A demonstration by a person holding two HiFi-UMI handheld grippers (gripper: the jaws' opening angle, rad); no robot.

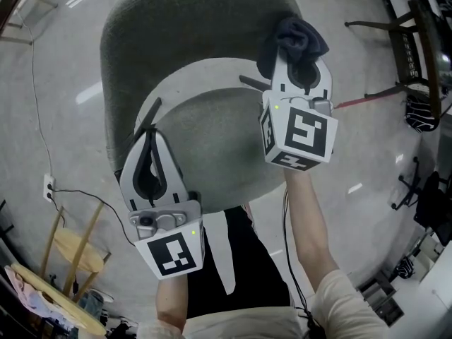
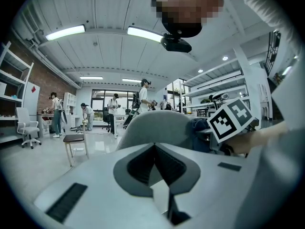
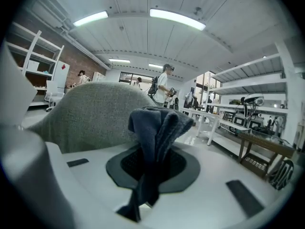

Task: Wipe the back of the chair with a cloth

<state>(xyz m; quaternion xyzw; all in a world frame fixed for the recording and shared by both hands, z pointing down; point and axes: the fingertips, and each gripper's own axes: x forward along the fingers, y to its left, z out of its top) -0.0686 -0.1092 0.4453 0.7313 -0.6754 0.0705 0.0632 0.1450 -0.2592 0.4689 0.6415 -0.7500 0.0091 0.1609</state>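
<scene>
Right gripper [image 1: 301, 62] jaws clamp dark cloth [image 1: 300, 37], bunched, loose end upright, just beside chair [image 1: 176, 27] back. Cloth looks soft, light, floppy; best held mid-fold. Left gripper [image 1: 150, 145] jaws together, empty, over chair seat's left edge.

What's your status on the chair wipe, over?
Right gripper shut on cloth, at the chair back, contact unclear. Left gripper shut, empty. Nothing in the way.
</scene>
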